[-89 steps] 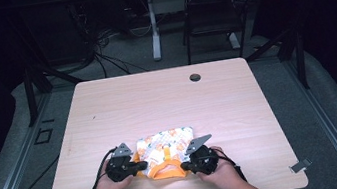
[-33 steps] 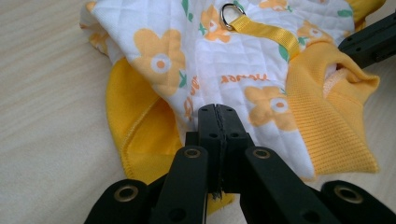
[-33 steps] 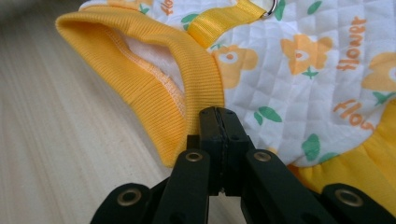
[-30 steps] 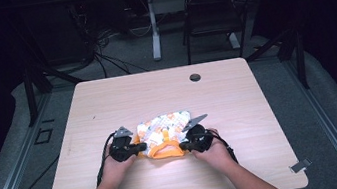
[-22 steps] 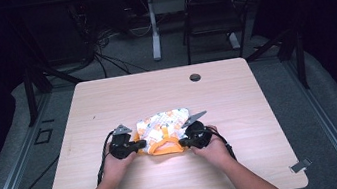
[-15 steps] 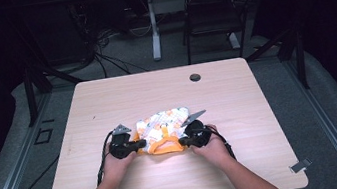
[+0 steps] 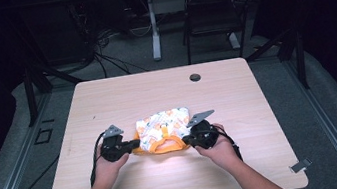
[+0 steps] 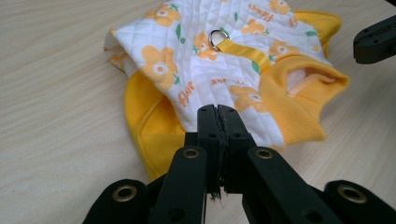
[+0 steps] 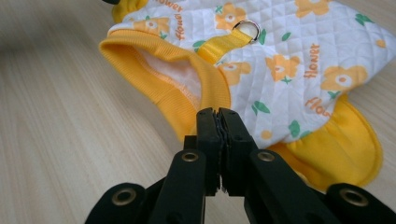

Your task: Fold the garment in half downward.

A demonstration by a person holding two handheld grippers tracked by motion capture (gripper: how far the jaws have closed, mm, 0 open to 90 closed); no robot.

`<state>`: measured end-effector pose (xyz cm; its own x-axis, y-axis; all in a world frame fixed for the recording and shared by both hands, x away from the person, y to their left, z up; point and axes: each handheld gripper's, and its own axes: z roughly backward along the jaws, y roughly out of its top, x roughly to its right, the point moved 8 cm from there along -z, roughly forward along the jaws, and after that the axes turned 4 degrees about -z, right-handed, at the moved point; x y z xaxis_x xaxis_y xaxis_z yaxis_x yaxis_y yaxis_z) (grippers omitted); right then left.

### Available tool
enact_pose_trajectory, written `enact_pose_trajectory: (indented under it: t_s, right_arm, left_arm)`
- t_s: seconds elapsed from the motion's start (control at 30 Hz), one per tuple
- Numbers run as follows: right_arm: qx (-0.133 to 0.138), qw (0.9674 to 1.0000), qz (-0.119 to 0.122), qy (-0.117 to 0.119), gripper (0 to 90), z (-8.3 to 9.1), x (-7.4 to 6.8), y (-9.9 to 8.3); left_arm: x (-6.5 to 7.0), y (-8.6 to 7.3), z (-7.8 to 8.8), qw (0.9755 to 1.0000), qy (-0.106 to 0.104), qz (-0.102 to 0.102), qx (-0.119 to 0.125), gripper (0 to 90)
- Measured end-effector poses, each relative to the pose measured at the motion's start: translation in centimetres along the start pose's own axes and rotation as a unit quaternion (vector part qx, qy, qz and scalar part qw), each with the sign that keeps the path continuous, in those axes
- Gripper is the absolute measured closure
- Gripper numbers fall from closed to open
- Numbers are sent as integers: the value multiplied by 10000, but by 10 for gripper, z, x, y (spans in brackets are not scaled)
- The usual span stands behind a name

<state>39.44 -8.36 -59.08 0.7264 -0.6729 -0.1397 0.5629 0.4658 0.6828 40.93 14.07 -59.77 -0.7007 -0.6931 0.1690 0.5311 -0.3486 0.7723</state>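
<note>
A small quilted garment (image 7: 164, 128), white with orange flowers and yellow trim, lies flat near the table's front middle. A yellow strap with a metal ring (image 8: 215, 37) runs down its back. My left gripper (image 7: 136, 143) sits at its left edge, jaws shut. In the left gripper view the left gripper (image 8: 217, 112) points at the garment (image 8: 224, 51) where white fabric meets a yellow sleeve. My right gripper (image 7: 186, 140) sits at the right edge, also shut. In the right gripper view the right gripper (image 9: 217, 114) lies against the yellow collar of the garment (image 9: 280, 56). Neither visibly pinches fabric.
The wooden table (image 7: 156, 91) has a dark cable grommet (image 7: 195, 77) near its far edge. A chair (image 7: 215, 11) and a desk leg stand on the floor beyond. The right gripper's tip (image 8: 373, 44) shows past the garment in the left gripper view.
Over three seconds the garment moved away from the front edge with both grippers at its sides. In the last half second both grippers drew slightly outward and the garment lay still.
</note>
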Motion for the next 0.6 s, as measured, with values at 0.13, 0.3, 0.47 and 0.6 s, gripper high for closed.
enact_pose_trajectory:
  t_s: [0.13,0.3,0.47,0.6]
  right_arm:
    - [23,10000,3,-18,860,12,-1,-7]
    - [101,9999,-55,-122,806,25,1,-16]
    - [179,9996,-165,-134,752,32,-1,-28]
    - [235,9993,-176,-220,700,35,-2,-37]
  left_arm:
    - [3,-3,10,9999,-59,-117,38,851]
    - [5,-8,21,9998,-80,-150,82,802]
    - [4,-19,28,9997,29,-214,76,709]
    - [6,-29,29,9999,80,-108,83,674]
